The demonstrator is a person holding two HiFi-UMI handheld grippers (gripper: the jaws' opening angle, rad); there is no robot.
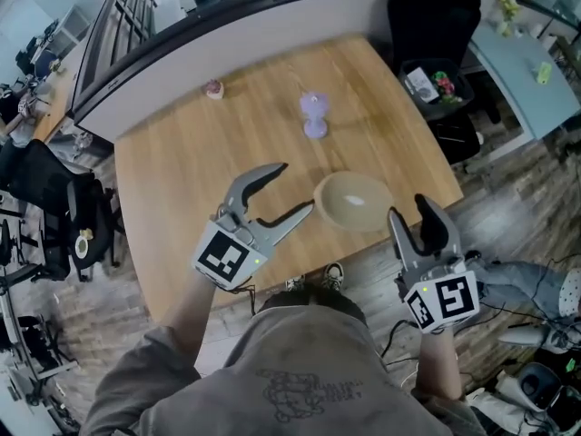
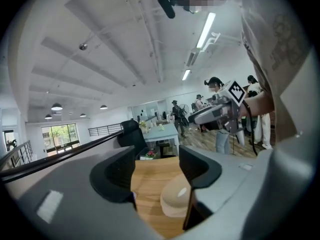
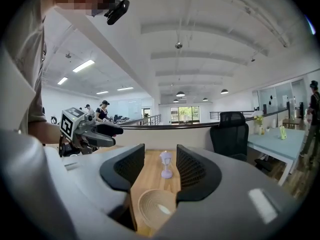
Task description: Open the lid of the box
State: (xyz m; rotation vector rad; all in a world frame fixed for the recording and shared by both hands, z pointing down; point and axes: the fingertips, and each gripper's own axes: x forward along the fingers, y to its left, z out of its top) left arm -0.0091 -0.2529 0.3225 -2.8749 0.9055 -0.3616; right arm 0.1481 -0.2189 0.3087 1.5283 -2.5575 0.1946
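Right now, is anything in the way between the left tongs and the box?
Nothing visible. The left tongs stand open just beside the box, with only bare table near them. The purple figurine stands farther back, clear of that path.

Table (image 1: pixel 182 180): light wood, visible grain, satin finish.
Box (image 1: pixel 354 200): beige, finely ridged, one glossy highlight.
Figurine (image 1: pixel 314 114): lilac, matt, plastic-looking.
Left hand-held gripper (image 1: pixel 295 189) and right hand-held gripper (image 1: pixel 408 209): grey matt shells; pads (image 3: pixel 192 169) black, ribbed.
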